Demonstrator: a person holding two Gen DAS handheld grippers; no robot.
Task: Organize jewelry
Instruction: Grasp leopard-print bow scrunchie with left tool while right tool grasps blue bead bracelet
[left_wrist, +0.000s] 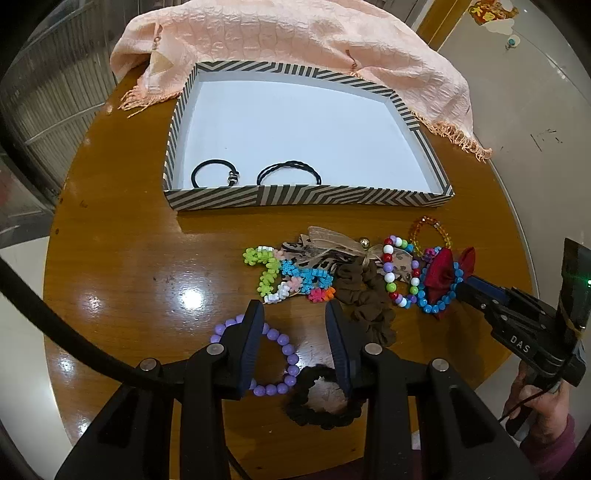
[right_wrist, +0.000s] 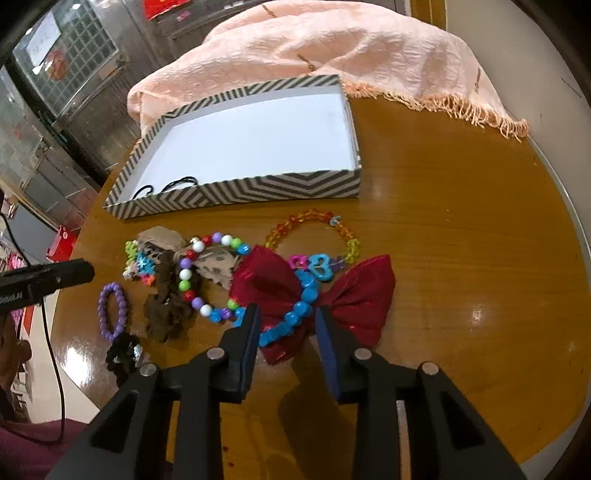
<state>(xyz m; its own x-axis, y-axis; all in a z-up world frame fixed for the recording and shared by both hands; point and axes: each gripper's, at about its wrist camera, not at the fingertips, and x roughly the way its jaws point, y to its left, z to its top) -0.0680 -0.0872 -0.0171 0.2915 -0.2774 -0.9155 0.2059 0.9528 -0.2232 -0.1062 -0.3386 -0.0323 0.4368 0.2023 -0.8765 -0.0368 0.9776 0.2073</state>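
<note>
Your left gripper (left_wrist: 295, 314) is spread over the purple bracelet (left_wrist: 275, 354), one finger inside its ring. Your right gripper (right_wrist: 286, 317) stands apart astride the blue bracelet (right_wrist: 291, 317) on the red bow (right_wrist: 351, 295), pads not pressing. Beyond both sits the striped box (left_wrist: 221, 197). The right gripper's body reads "DAS".

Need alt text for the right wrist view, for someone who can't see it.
The right gripper points down at a blue bead bracelet lying on a red bow, its jaws either side of the beads. Behind, on the wooden table, a striped box holds two black hair ties.
</note>
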